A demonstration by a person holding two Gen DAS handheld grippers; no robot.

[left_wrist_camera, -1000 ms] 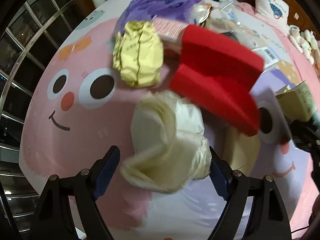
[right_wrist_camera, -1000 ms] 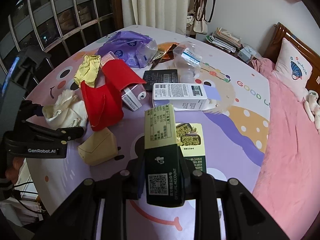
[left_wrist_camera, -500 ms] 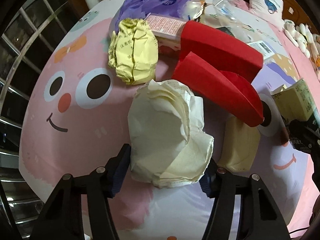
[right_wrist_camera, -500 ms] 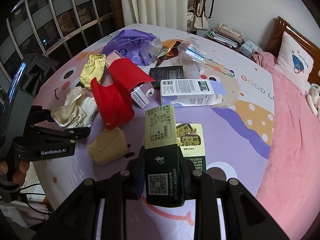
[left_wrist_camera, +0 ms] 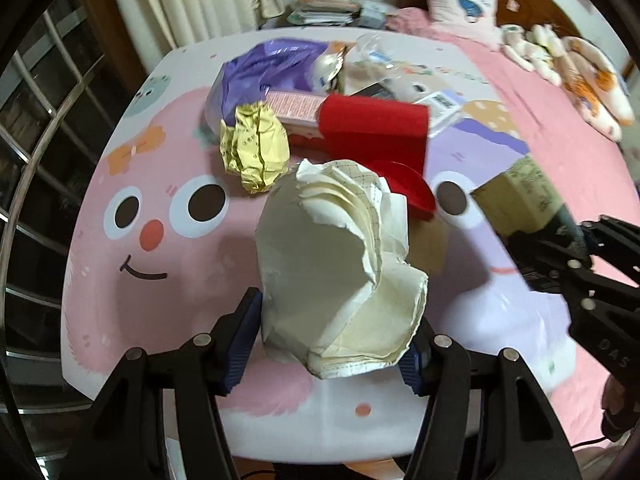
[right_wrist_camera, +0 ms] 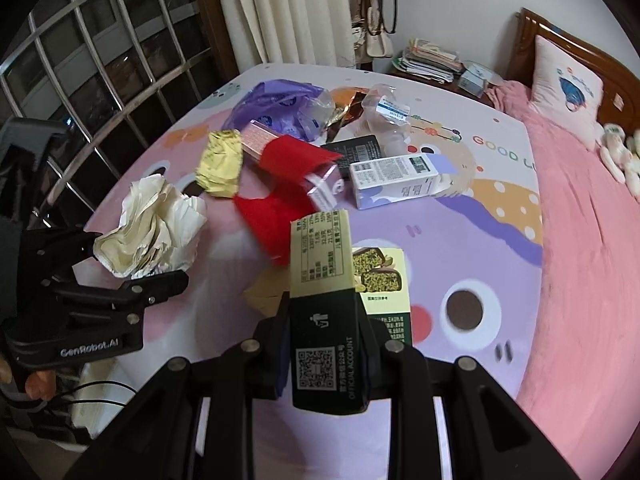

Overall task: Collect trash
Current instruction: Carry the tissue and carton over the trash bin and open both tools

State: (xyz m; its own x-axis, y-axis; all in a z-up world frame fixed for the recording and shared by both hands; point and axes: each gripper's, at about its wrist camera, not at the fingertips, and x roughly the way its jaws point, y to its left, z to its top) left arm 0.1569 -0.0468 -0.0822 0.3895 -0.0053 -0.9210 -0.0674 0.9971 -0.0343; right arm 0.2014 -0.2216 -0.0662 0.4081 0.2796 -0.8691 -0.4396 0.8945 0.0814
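My left gripper [left_wrist_camera: 332,340] is shut on a crumpled wad of cream paper [left_wrist_camera: 336,264] and holds it above the pink cartoon bedspread [left_wrist_camera: 160,208]. The wad also shows in the right wrist view [right_wrist_camera: 152,224]. My right gripper [right_wrist_camera: 324,344] is shut on a green and cream carton [right_wrist_camera: 324,300], held upright over the bed; it shows at the right of the left wrist view [left_wrist_camera: 524,200]. More trash lies on the bed: a yellow crumpled wrapper [left_wrist_camera: 256,148], a red folded card [left_wrist_camera: 376,132], a purple plastic bag [right_wrist_camera: 276,104] and a white box [right_wrist_camera: 396,180].
A flat green snack box [right_wrist_camera: 384,280] and a tan carton [right_wrist_camera: 264,296] lie near the right gripper. A pink pillow [right_wrist_camera: 568,84] and soft toys [left_wrist_camera: 580,60] are at the head of the bed. A barred window [right_wrist_camera: 80,72] runs along the left.
My left gripper has closed on the paper wad and lifted it off the bedspread, tilting up. My right gripper has risen with the carton, still held.
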